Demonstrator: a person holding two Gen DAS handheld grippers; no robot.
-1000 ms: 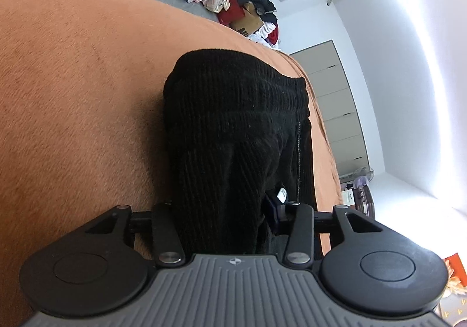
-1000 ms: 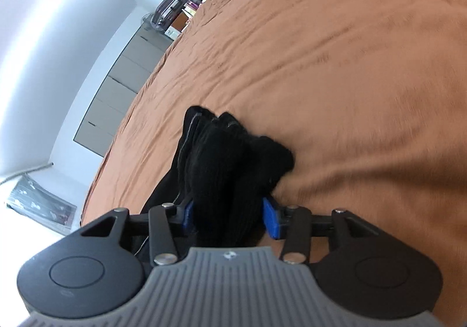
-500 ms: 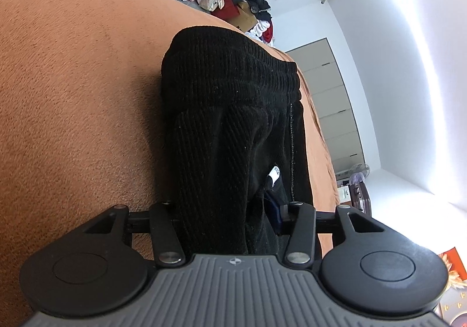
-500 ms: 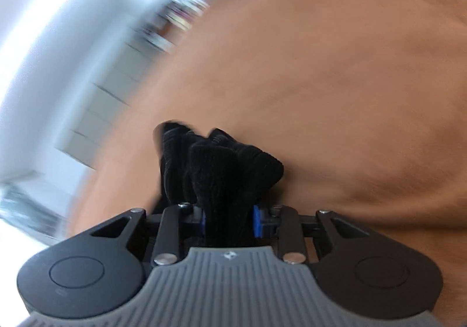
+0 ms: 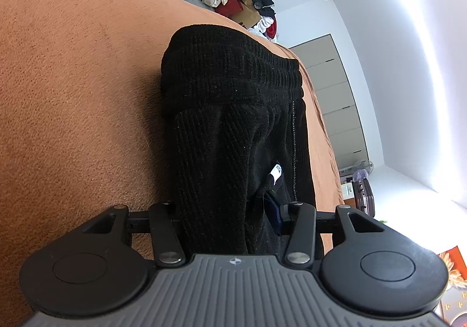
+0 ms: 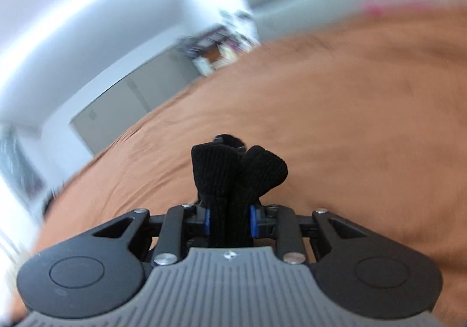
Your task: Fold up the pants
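Your left gripper clamps the black corduroy pants above the orange blanket. Your right gripper pinches a bunched fold of them narrowly.

Left handheld gripper: ribbed grey plastic body with a small round emblem, flanked by two matte black rounded discs, black linkage bars with silver screws, dark blue finger pad. Right handheld gripper looks identical, with brighter blue pads.
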